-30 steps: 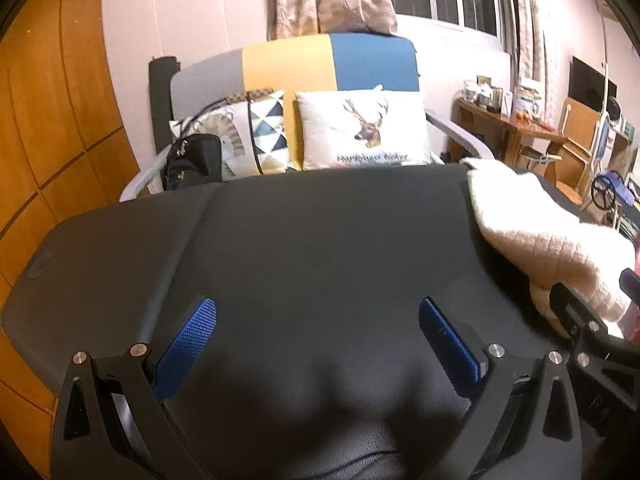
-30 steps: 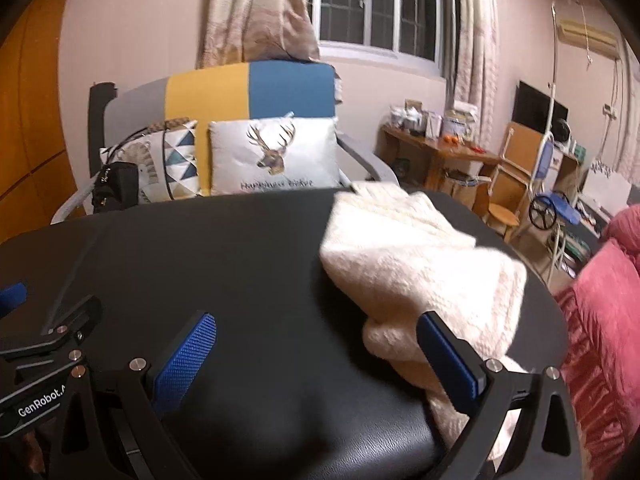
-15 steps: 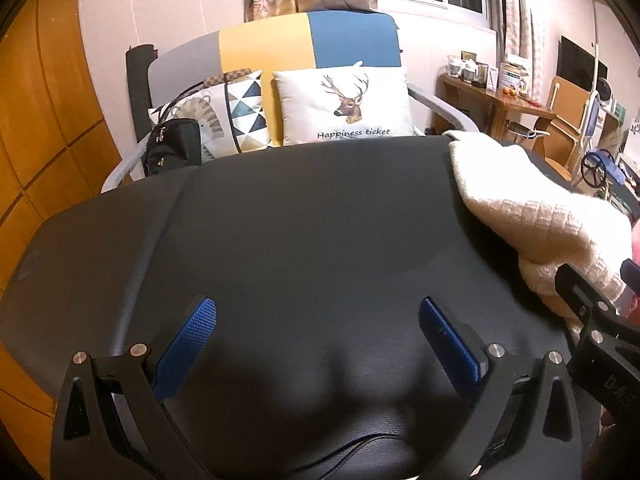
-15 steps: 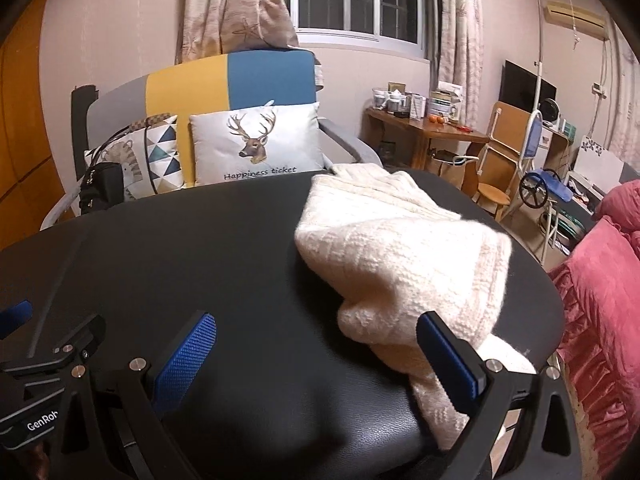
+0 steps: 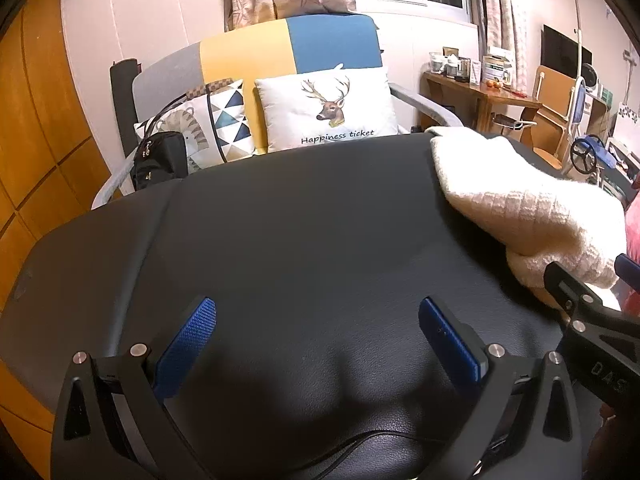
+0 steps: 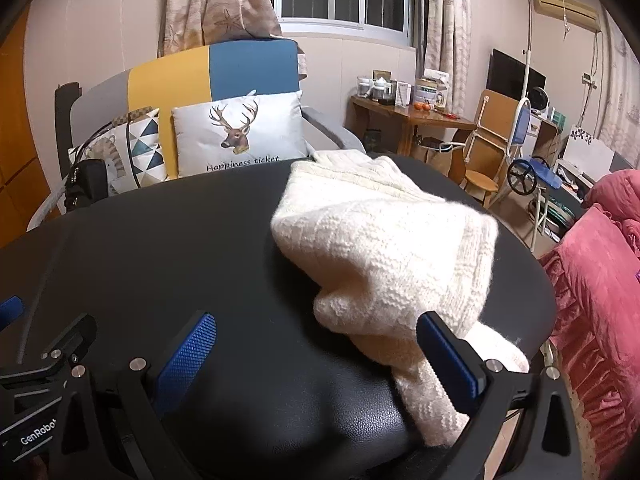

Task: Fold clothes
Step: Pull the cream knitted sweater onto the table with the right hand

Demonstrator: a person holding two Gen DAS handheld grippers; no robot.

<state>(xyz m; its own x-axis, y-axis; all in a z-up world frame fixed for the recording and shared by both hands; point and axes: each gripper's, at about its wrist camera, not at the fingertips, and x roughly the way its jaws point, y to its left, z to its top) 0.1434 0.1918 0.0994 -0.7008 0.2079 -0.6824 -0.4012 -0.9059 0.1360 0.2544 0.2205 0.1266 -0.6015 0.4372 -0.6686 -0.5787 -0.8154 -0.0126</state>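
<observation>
A cream knitted sweater [image 6: 384, 240] lies bunched on the right side of a black padded table [image 6: 180, 240], one part hanging over the near right edge. In the left wrist view the sweater [image 5: 532, 208] lies far to the right. My left gripper [image 5: 316, 340] is open over bare table, well left of the sweater. My right gripper [image 6: 316, 348] is open too; its right finger [image 6: 448, 356] stands in front of the sweater's hanging part, with nothing between the fingers. The right gripper's body [image 5: 592, 328] shows at the right edge of the left wrist view.
Behind the table stands a grey, yellow and blue sofa [image 5: 288, 48] with a deer cushion [image 5: 328, 108] and a black bag [image 5: 160, 160]. A wooden desk [image 6: 412, 120], chairs and a pink bedspread [image 6: 600, 280] fill the right. A black cable [image 5: 360, 440] lies at the table's near edge.
Both cameras have drawn back and risen slightly, so more of the table and sofa shows. The sweater has not moved. Both grippers stay open.
</observation>
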